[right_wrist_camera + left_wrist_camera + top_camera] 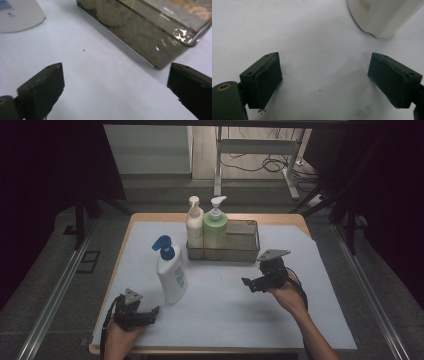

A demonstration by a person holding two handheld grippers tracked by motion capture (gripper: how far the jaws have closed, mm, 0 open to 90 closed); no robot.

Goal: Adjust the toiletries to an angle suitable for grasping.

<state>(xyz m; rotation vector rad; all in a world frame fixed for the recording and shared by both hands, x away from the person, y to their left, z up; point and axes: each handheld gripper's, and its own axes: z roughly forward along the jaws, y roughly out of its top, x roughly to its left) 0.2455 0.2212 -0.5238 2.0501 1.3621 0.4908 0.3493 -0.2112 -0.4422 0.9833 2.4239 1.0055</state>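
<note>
Both grippers, L point(150, 312) & R point(248, 284), jaws wide, empty; white pump bottle point(171, 275) between.

a white pump bottle point(171, 276) with a blue pump head and a blue printed label stands on a white sheet point(225, 310) over a light wood table point(150, 216). a shiny dark metal basket point(245, 251) holds 2 bottles: a cream one point(194, 227) and a pale green one point(215, 231) with a white pump. both grippers are black, the left gripper point(150, 312) and the right gripper point(248, 282), each topped by a grey plate.
</note>
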